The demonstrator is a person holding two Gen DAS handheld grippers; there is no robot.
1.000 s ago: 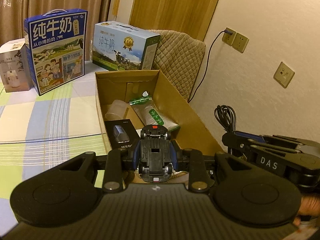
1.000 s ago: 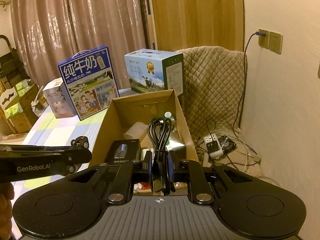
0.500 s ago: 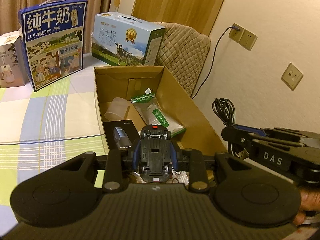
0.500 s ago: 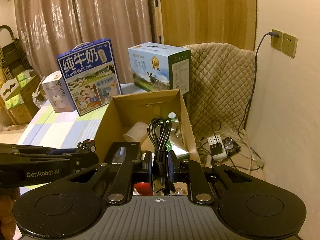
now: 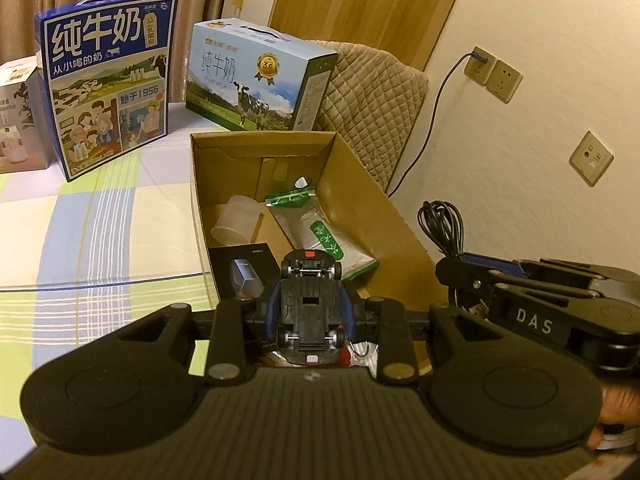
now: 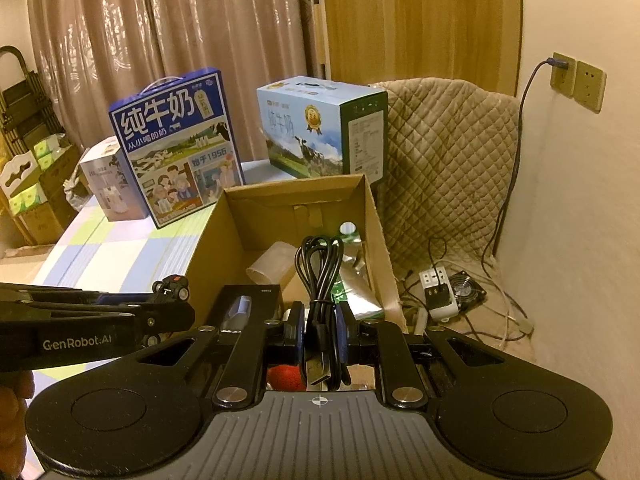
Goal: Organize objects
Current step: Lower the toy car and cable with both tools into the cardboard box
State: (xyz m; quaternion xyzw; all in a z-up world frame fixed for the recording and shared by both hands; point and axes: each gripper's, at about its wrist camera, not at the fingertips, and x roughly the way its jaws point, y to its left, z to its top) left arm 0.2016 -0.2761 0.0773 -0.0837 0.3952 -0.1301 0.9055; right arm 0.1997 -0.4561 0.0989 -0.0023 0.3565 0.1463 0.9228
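Note:
An open cardboard box (image 5: pixel 360 200) sits on the checked tablecloth (image 5: pixel 100 240) by the wall. Inside lie a translucent cup (image 5: pixel 236 220), a green-and-white pouch (image 5: pixel 320 232) and a black carton (image 5: pixel 240 268). My left gripper (image 5: pixel 310 300) is shut on a black toy car (image 5: pixel 310 308), underside up, above the box's near end. My right gripper (image 6: pixel 320 320) is shut on a coiled black USB cable (image 6: pixel 320 272), also over the near end. Each gripper shows in the other's view: the right gripper (image 5: pixel 520 300) and the left gripper (image 6: pixel 120 316).
Two milk cartons, a blue one (image 5: pixel 108 92) and a pale one (image 5: pixel 256 84), stand behind the box, with a white box (image 5: pixel 20 120) at the far left. A quilted chair (image 6: pixel 448 160) stands by the wall. A power strip (image 6: pixel 436 292) and a small fan (image 6: pixel 464 292) lie on the floor.
Both grippers have drifted a little forward over the box, carrying the car and the cable. Neither grip has changed.

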